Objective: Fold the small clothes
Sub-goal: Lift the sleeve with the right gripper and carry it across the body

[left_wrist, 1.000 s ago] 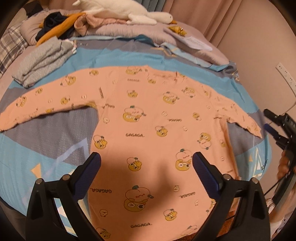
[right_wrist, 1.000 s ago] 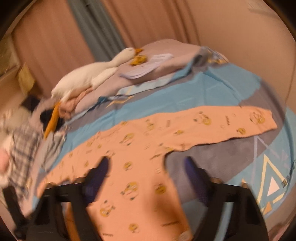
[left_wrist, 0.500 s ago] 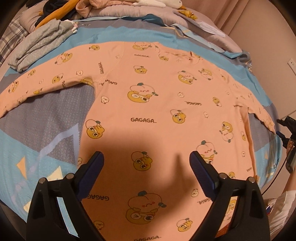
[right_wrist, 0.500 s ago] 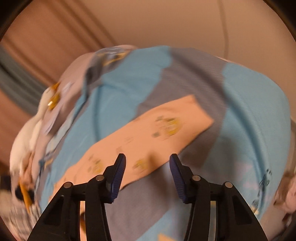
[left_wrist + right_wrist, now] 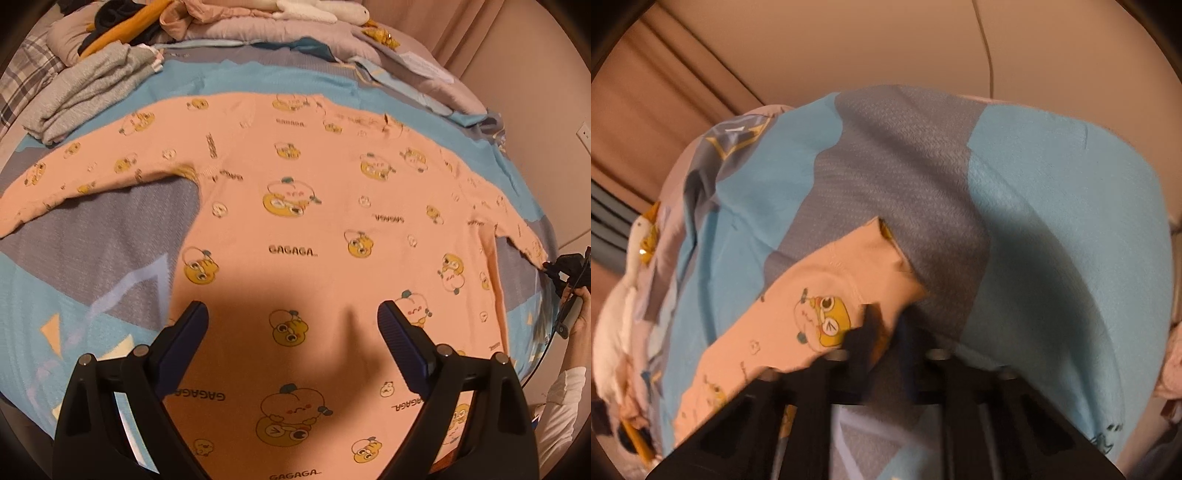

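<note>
Nearest the lens on the left side, the left gripper [image 5: 293,323] hangs over the lower body of the peach top [image 5: 332,229], jaws spread wide and empty, with no cloth between them. One garment on show: that top lies face-up and flat on the blue-and-grey bedspread [image 5: 110,251], hem toward the camera, collar away, both sleeves flung out so its long line runs side to side. Over on the right, the right gripper [image 5: 882,325] has its jaws drawn in tight on the right sleeve cuff [image 5: 871,258], cloth nipped between the blue pads; in the left camera the same tool sits at the far sleeve tip [image 5: 565,266]. So the sleeve stretches away from that claw back toward the body, and I'd judge the fold turns on carrying this cuff inward across the chest; the right hand is plainly the nearer one for it. The left sleeve [image 5: 85,177] lies untouched, well apart from either tool. Beyond the collar, one stack of grey folded clothes [image 5: 88,88], then a heap of loose garments [image 5: 147,22] and one white plush duck [image 5: 317,9] along the pillows [image 5: 258,31].
</note>
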